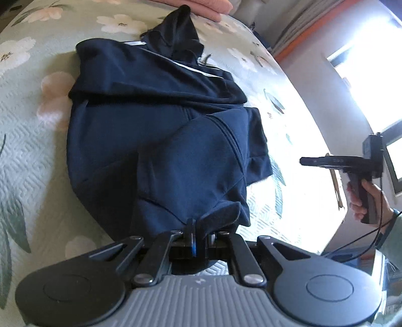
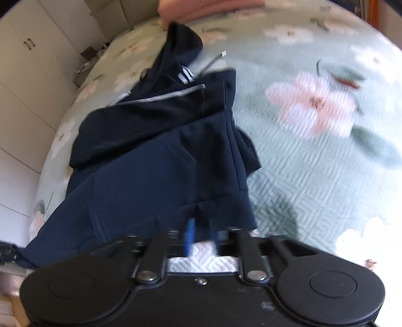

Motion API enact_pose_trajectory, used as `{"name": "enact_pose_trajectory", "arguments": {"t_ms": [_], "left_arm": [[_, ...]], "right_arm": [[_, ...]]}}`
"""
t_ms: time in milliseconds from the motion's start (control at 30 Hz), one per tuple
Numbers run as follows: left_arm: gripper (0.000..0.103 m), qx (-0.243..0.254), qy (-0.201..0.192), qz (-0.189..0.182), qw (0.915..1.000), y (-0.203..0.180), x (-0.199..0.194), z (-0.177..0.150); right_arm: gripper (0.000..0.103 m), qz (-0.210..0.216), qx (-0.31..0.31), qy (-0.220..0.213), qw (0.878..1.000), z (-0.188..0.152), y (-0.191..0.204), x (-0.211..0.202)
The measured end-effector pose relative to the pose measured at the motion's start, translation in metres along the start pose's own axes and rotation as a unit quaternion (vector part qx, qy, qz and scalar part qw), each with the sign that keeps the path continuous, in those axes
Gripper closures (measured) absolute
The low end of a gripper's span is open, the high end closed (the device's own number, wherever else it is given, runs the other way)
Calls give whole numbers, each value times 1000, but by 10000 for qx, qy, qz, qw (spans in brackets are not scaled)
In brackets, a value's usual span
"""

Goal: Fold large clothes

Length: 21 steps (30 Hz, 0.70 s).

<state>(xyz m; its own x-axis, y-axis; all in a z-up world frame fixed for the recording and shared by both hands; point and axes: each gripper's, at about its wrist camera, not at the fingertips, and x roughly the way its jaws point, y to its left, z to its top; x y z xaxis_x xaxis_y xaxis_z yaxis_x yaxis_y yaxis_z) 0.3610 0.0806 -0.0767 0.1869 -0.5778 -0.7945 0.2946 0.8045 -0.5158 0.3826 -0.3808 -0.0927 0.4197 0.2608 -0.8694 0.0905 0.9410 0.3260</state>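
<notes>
A dark navy hooded jacket (image 1: 155,130) lies partly folded on the bed, hood toward the far end, with a grey reflective stripe across the upper part. My left gripper (image 1: 199,235) is shut on the jacket's near hem, and the cloth bunches up between its fingers. In the right wrist view, which is blurred, the jacket (image 2: 155,171) fills the middle left. My right gripper (image 2: 203,239) is open at its near right corner, with only bedspread showing between the fingers. From the left wrist view the right gripper (image 1: 305,161) hangs off the jacket's right side, held by a hand (image 1: 361,198).
The bed has a pale green quilted cover (image 1: 30,151) with pink and white flowers. A folded pink cloth (image 2: 208,7) lies at the far end by the hood. White cupboards (image 2: 25,75) stand left of the bed and a bright window (image 1: 371,75) to the right.
</notes>
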Motion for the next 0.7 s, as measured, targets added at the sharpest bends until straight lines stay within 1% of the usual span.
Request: {"name": "enact_pose_trajectory", "arguments": {"t_ms": [33,67,100,133,200,233,267,300,367,467,500,533,600,633,700], "left_arm": [[96,-105,-32,54,9999,6,3,-2],[96,-198,-76,111,9997,12,5,-4],[96,-296,-124,159,9994,18,6,-6],[95,-419,-142,183,9989,25,8,-7],[90,-648,-82,173,9977,34,10,-13],[86,-780,-38,116,9969,38,7,-20],[79,-902,2,49,9959,40,5,-25],[76,-1025,29,9,9947,43,0,-32],[54,-1291,-8,77,9916,49,-12,-44],[40,-1625,-272,246,9860,58,-24,-49],[38,-1712,-405,221,9842,62,-22,-47],[34,-1783,-486,150,9827,65,-17,-46],[32,-2021,-582,-157,9775,74,4,-38],[33,-2235,-561,-243,9728,80,15,-38],[34,-2694,-407,-257,9618,91,38,-45]], "right_arm": [[34,22,8,7,10000,4,-4,15],[27,-19,32,17,10000,9,-9,29],[27,-83,86,51,9999,14,-14,42],[27,-18,193,135,9997,20,-21,57],[27,216,359,266,9988,29,-34,80],[27,247,392,403,9981,30,-40,89],[27,239,354,517,9977,32,-41,98],[27,206,252,577,9978,34,-41,105],[25,76,20,651,9978,36,-38,112],[23,35,-56,667,9977,38,-35,114],[21,43,-41,680,9977,38,-36,115],[20,54,-37,687,9976,37,-36,116],[18,-19,-137,699,9975,35,-33,119],[16,-67,-240,705,9972,34,-30,120],[16,-183,-487,680,9963,31,-23,121]]}}
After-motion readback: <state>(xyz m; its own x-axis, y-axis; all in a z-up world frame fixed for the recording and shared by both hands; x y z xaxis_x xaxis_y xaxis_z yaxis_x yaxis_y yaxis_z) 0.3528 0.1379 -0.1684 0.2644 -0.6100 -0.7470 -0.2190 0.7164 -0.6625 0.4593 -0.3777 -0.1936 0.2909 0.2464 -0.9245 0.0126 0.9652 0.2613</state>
